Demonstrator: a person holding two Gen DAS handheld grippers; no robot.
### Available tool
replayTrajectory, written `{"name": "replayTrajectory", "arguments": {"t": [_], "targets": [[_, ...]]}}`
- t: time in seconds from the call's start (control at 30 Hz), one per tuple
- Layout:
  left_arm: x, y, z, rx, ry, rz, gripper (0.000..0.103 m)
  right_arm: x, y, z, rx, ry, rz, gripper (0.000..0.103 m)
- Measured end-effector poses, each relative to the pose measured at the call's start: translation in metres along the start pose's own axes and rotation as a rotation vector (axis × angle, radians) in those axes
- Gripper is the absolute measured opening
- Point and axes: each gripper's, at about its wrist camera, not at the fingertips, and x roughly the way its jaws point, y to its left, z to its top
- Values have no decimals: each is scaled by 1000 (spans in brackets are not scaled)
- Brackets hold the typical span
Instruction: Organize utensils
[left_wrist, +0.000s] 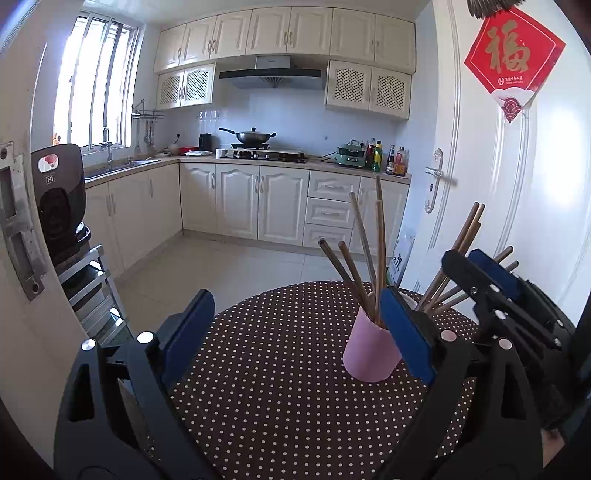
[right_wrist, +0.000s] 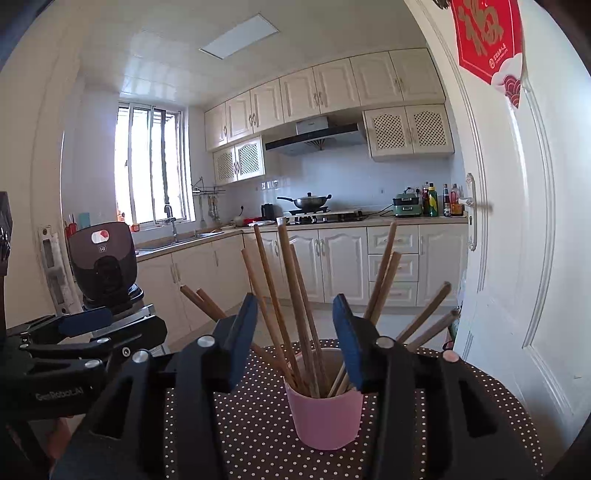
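Note:
A pink cup (left_wrist: 370, 350) (right_wrist: 324, 417) stands on a round table with a brown white-dotted cloth (left_wrist: 277, 369) (right_wrist: 258, 424). Several wooden chopsticks (left_wrist: 365, 251) (right_wrist: 291, 295) stand fanned out in it. My left gripper (left_wrist: 295, 332) is open and empty, its right finger just beside the cup. My right gripper (right_wrist: 295, 339) is open and empty, its jaws on either side above the cup's rim. In the left wrist view the right gripper (left_wrist: 491, 291) shows at the right, over the cup. In the right wrist view the left gripper (right_wrist: 85, 332) shows at the left.
A white door (left_wrist: 498, 184) (right_wrist: 517, 258) with a handle stands close on the right of the table. A dark appliance (left_wrist: 59, 199) (right_wrist: 101, 258) sits on a metal rack at the left. Kitchen cabinets and a counter lie beyond the tiled floor.

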Motion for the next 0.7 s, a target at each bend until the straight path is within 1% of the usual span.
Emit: {"name": "replayTrajectory", "arguments": {"t": [0.1,0.2,0.27,0.3,0.37,0.47,0.57,0.7], "targets": [[-6,0,-1,4,-6,8,91,-8,-2,1,5,6,-3,48],[-15,1,-3,6,-12,15,92,-18,-4,2,11,17,-11,58],[-24,0,-3,11,-18,27,92,-25,-6,3,15,26,-12,70],[-27,0,-4,12,-21,32,92,-29,-6,4,15,35,-12,73],[-39,-1,-5,17,-36,39,92,-38,-6,6,16,46,-10,82],[-56,-4,-7,24,-58,52,93,-52,-4,8,7,62,-20,90],[-75,-7,-9,32,-82,65,94,-69,-1,10,-8,66,-29,94],[-97,-10,-12,30,-96,57,95,-93,7,10,-25,52,-45,95]]}}
